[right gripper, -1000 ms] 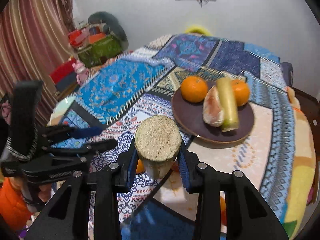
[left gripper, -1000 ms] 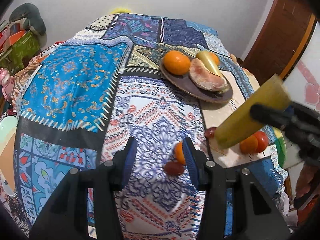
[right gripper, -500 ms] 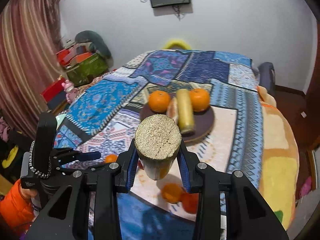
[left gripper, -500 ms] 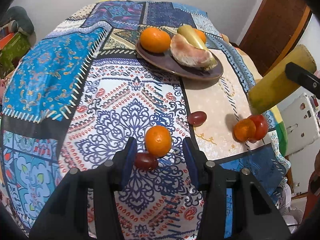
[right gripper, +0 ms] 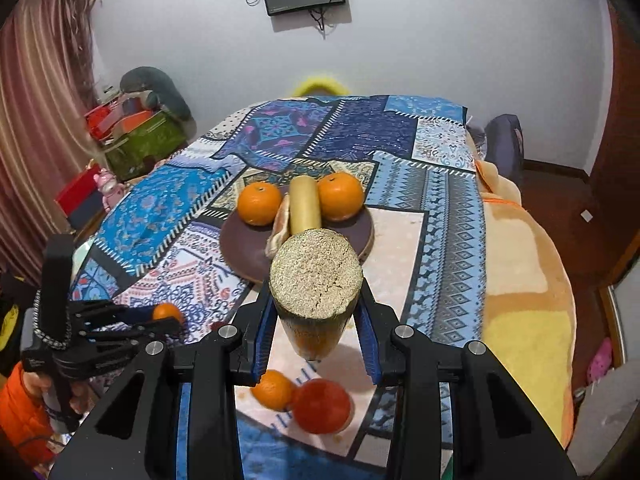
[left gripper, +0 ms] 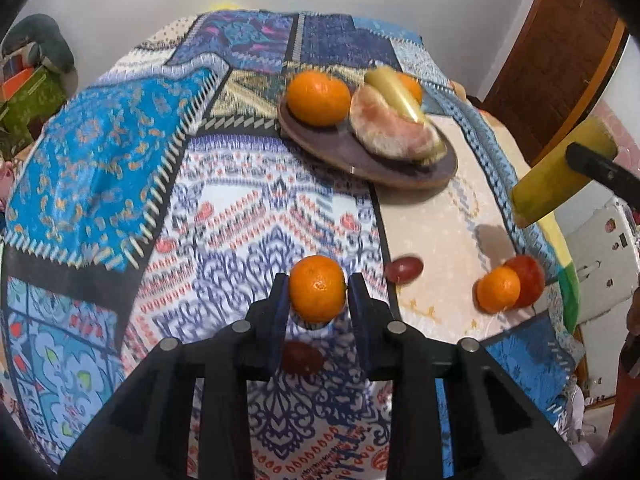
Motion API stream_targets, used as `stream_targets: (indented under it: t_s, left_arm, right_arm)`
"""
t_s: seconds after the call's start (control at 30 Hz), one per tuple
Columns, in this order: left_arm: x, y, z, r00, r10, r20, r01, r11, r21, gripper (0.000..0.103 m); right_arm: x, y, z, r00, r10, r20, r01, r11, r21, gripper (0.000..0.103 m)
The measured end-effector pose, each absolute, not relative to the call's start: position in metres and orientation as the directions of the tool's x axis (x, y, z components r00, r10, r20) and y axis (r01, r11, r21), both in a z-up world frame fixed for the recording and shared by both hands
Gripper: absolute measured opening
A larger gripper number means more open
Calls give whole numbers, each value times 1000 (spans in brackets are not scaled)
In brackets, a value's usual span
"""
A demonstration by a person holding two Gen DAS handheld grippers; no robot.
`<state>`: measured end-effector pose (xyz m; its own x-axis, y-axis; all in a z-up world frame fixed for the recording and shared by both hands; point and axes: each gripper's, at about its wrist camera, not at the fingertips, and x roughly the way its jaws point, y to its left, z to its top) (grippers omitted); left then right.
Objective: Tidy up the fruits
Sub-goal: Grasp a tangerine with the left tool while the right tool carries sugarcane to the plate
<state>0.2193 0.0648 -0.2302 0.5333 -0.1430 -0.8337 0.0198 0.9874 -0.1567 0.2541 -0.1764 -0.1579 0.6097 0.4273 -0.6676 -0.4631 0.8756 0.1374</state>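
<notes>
My left gripper [left gripper: 317,296] is shut on a small orange [left gripper: 317,294] and holds it just above the patterned cloth; it also shows in the right wrist view [right gripper: 167,312]. My right gripper [right gripper: 316,308] is shut on a yellow-green sugarcane stick [right gripper: 316,276], held in the air; the stick also shows in the left wrist view [left gripper: 560,172]. A brown plate [left gripper: 400,172] holds two oranges [right gripper: 260,203], a peeled pomelo piece [left gripper: 390,128] and another cane stick [right gripper: 305,208].
On the cloth lie two dark red dates [left gripper: 404,270], a loose orange [left gripper: 498,288] and a red tomato [left gripper: 528,280] near the table's front right edge. A white appliance [left gripper: 600,264] stands beyond that edge. Boxes [right gripper: 136,136] sit at far left.
My left gripper moved forward and closed on the small orange, lifting it off the cloth. My right gripper rose and drew back with the cane stick.
</notes>
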Motion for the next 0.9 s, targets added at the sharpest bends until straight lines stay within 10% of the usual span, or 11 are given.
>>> stream_targets:
  t_s: [0.9]
  left_arm:
    - [327,51,-218,599,-168,-783,59,984,-166,29]
  right_arm:
    - [345,-134,-178,612,371,-698,-511,860,9,34]
